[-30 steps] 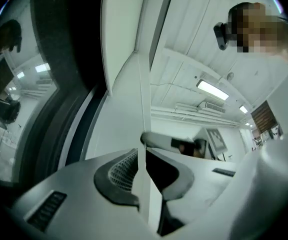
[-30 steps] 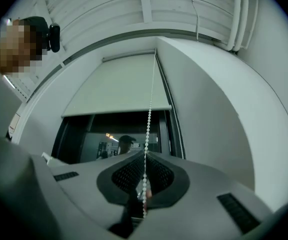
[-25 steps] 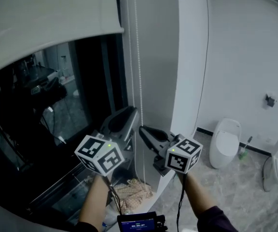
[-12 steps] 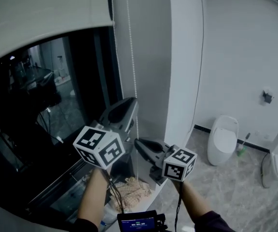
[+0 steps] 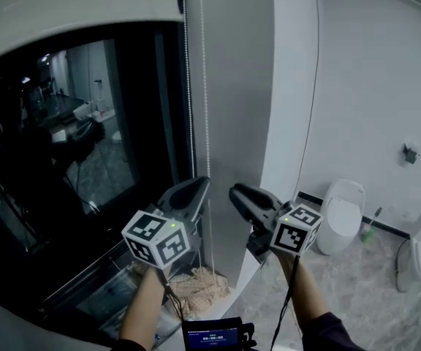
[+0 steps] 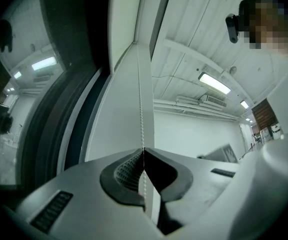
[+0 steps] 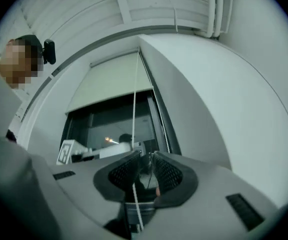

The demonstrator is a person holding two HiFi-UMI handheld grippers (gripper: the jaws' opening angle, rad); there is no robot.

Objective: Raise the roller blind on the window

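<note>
10–11 o'clock: roller blind (image 5: 71,6), hem higher than one second ago; more dark window glass (image 5: 86,159) bared beneath.

12 down to 6 o'clock: bead chain (image 5: 205,93), hanging taut beside the frame.

6 o'clock, left of chain: left gripper (image 5: 200,186), jaws fully together, clamped on the chain; sits lower than half a second ago.

Just right of it: right gripper (image 5: 237,191), jaws just opening, now partly apart; chain runs through the gap, not pressed by the pads; nothing gripped.

4 o'clock: toilet (image 5: 340,214), well apart, unchanged.
</note>
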